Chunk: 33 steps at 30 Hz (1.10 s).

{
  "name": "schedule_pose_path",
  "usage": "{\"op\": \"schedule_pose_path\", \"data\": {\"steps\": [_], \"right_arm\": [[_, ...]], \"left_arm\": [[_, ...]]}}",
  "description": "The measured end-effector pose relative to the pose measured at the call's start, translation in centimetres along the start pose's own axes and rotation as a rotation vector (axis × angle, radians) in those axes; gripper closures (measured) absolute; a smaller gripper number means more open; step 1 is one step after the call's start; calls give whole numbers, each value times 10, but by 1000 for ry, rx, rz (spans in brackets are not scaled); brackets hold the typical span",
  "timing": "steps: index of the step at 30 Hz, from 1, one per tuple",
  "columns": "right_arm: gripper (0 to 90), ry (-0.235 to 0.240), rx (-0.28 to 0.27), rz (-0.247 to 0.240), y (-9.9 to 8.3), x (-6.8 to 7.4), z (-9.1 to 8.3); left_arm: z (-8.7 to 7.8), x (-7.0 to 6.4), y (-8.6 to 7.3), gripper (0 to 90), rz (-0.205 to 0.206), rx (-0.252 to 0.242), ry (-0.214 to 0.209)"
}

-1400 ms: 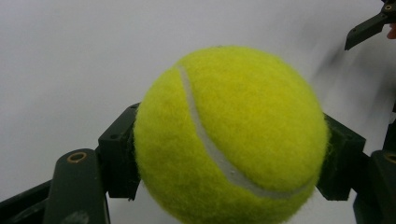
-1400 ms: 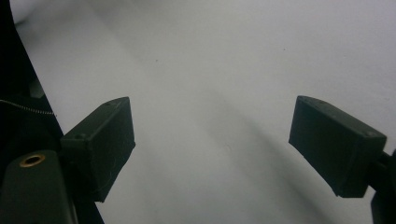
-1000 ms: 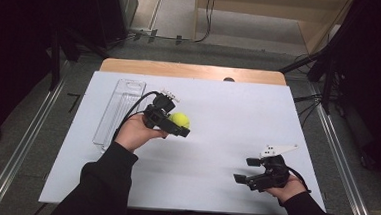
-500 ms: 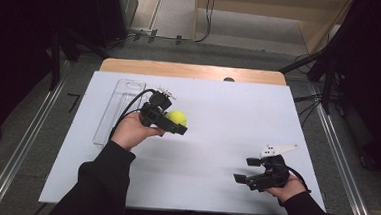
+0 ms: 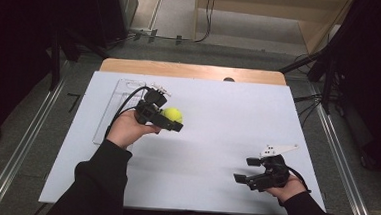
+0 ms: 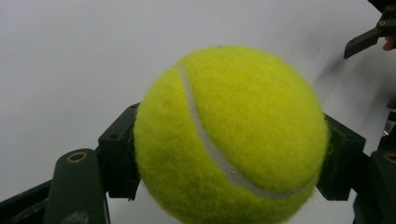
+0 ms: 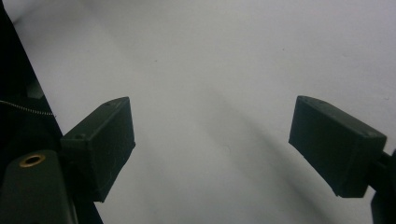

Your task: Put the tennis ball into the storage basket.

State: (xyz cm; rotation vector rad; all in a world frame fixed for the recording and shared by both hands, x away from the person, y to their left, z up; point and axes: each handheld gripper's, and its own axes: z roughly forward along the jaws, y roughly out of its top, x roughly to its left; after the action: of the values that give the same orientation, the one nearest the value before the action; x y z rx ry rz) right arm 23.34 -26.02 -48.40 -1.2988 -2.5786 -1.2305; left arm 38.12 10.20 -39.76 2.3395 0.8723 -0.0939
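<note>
- The left gripper (image 5: 170, 120) is clamped on a yellow ball (image 5: 172, 115); in the left gripper view the ball (image 6: 231, 137) sits squarely between the two black jaws, each pressed against one side of it.
- A white seam curves down across the ball's near face in that view.
- The ball is held over the white sheet (image 5: 211, 139), in its left half and toward the far side; whether it touches the sheet cannot be told.
- The left hand (image 5: 127, 128) wraps the gripper's body from below, and a black cable loops from the gripper back over the hand.
- Just left of that hand lies a clear tray (image 5: 109, 113), flat on the sheet near its left edge.
- The right gripper (image 5: 249, 170) stands wide open with nothing in it; the right gripper view shows its two jaws well apart with bare white sheet between them.
- It is held by the right hand (image 5: 286, 186) near the sheet's near right corner, well apart from the ball, jaws pointing left.
- A grey three-cornered plate sits on top of it.
- The sheet covers a wooden table (image 5: 190, 70), whose bare far edge shows beyond it.
</note>
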Motion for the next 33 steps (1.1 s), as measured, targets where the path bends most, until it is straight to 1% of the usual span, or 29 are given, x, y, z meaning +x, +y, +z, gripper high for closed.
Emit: {"op": "schedule_pose_path", "data": {"steps": [3, 7, 16, 23, 28, 30, 33], "right_arm": [[122, 0, 1, 0, 0, 0, 0], [122, 0, -1, -3, 0, 0, 0], [122, 0, 0, -1, 0, 0, 0], [122, -1, -1, -3, 0, 0, 0], [122, -1, -1, -3, 0, 0, 0], [122, 0, -2, -3, 0, 0, 0], [122, 0, -2, -2, 0, 0, 0]], "left_arm": [[-3, 1, 0, 263, -9, -4, 2], [-8, 3, -1, 263, -12, -7, 6], [-14, 8, -2, 263, -24, -11, 14], [-17, 11, -4, 263, -36, -12, 5], [-21, 15, -5, 263, -48, -17, 25], [-23, 17, -6, 263, -45, -15, 34], [-26, 19, -7, 262, -60, -22, 47]]}}
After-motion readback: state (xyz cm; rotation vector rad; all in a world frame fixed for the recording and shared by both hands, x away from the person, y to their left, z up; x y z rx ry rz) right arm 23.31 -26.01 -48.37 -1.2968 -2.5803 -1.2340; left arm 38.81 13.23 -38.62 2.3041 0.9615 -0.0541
